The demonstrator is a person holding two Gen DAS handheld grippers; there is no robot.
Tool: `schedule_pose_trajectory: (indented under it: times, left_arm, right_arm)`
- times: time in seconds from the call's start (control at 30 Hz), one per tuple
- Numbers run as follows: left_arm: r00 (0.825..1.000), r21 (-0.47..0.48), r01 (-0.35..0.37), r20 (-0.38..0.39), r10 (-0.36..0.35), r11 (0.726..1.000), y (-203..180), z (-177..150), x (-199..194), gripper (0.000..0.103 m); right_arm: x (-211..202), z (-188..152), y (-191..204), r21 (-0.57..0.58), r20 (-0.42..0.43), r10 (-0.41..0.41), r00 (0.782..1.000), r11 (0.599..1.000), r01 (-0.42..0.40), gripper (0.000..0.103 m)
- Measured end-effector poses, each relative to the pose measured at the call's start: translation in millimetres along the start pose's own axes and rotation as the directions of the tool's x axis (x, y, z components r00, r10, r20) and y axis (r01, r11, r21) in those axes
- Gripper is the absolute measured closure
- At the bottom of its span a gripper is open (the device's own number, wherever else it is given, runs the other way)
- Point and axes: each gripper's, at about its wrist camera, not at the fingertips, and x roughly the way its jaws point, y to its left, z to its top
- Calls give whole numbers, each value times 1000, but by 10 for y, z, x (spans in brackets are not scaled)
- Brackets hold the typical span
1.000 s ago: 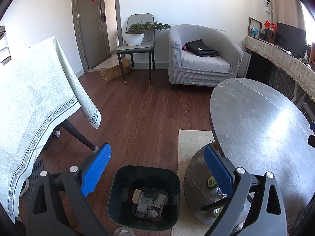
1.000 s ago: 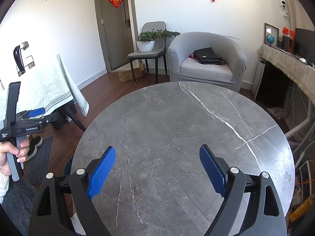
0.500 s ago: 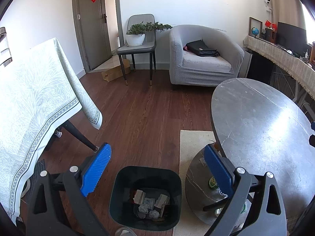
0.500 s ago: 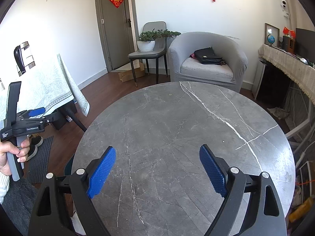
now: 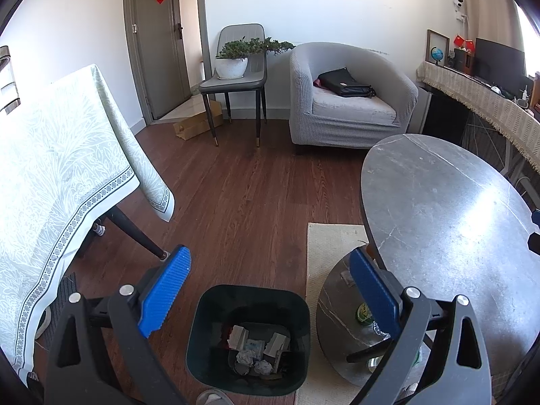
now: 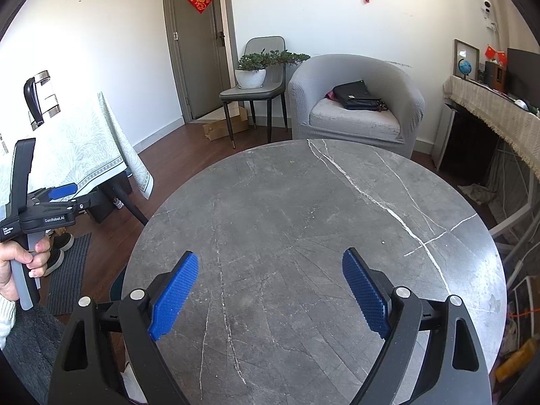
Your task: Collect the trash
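While crumpled paper scraps (image 5: 251, 354) lie in the near dark-green square plastic bin (image 5: 249, 337), both black blue-padded grippers, left (image 5: 270, 287) and right (image 6: 270, 290), are held wide apart, empty.

On the lower shelf (image 5: 337, 307) under the worktop (image 5: 438, 222), a green-capped bottle (image 5: 363, 315) sits half hidden behind the left hand-held gripper (image 5: 266, 290). In the dark bin (image 5: 249, 337), the crumpled scraps (image 5: 256, 354) are too small to identify.

Dark green bin (image 5: 216, 330) holds white and grey crumpled paper (image 5: 253, 351). Round table (image 6: 303, 236) — grey marble, white veins. Pale green leaf-patterned tablecloth (image 5: 50, 175) with a dotted border. Blue ribbed pads (image 6: 173, 298) — black arms. Reddish-brown wood floor (image 5: 236, 195).
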Motion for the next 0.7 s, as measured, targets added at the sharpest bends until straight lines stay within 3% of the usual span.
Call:
schedule_pose_trajectory:
  times: [0.7]
  left_arm:
    - [1000,4,13,-3,-13,1000,-8,5,7,6]
  right_arm:
    - [10,-7,-27,5,-6,-3,1000,1000,3,14]
